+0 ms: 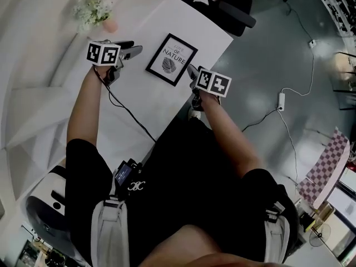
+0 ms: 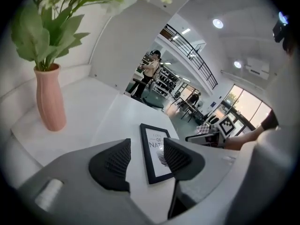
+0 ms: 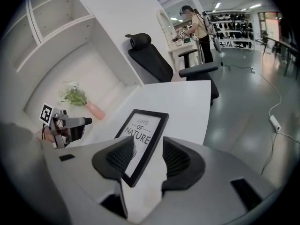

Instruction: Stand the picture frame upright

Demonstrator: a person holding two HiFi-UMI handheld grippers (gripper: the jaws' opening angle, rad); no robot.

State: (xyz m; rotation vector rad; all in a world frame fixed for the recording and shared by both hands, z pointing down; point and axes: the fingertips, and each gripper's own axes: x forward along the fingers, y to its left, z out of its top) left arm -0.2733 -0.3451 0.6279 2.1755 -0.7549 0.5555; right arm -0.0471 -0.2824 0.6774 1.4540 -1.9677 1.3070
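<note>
Both sets of jaws are held wide apart and nothing is clamped. The left gripper (image 2: 146, 144) and the right gripper (image 3: 148, 142) are each aimed downward at the picture frame (image 1: 171, 59) from opposite sides. The frame is laid flat, print upward, on the white table (image 1: 142, 102), nearer the table edge on the right gripper's side. A pink vase (image 2: 49, 97) of flowers is placed well apart from it, beyond the left gripper. No contact with the frame can be seen in any view.

The step in hand is judged to be the approach for a first grip. One side bar of the black border should be taken between one gripper's pads, with the lower pad slid under the edge rather than pressed onto the glazing. The opposite edge should be steadied by the other gripper, so that the frame is pivoted and not pushed across the smooth top towards the table edge. Whether a rear strut is fitted cannot be told. This should be checked once the frame is tilted, and release should be delayed until the frame is seen to balance.
</note>
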